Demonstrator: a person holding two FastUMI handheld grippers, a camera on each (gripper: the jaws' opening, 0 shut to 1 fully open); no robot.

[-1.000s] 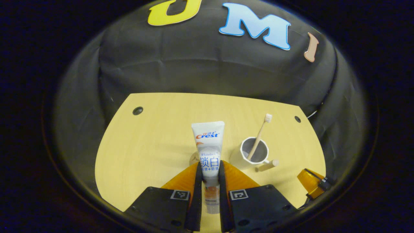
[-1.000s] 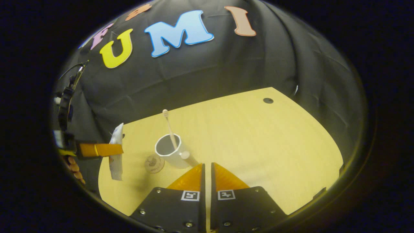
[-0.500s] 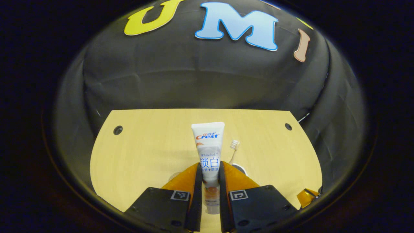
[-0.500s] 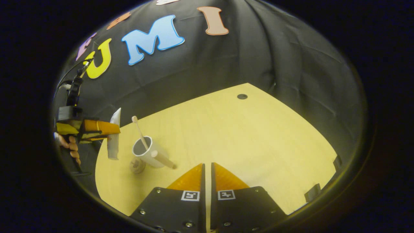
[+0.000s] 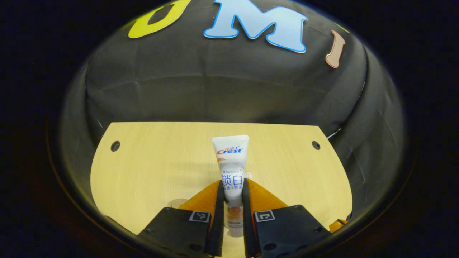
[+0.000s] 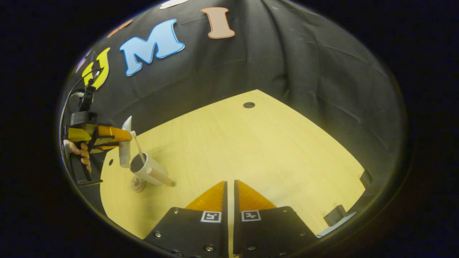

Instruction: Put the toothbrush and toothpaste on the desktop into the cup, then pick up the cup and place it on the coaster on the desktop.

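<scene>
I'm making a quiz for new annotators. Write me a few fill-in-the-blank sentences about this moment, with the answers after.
1. The left claw is shut on the ____.
2. The toothbrush stands inside the ____.
3. The right claw holds ____.
4. In the right gripper view, the small round coaster lies on the table beside the ____.

Answers: toothpaste; cup; nothing; cup
</scene>
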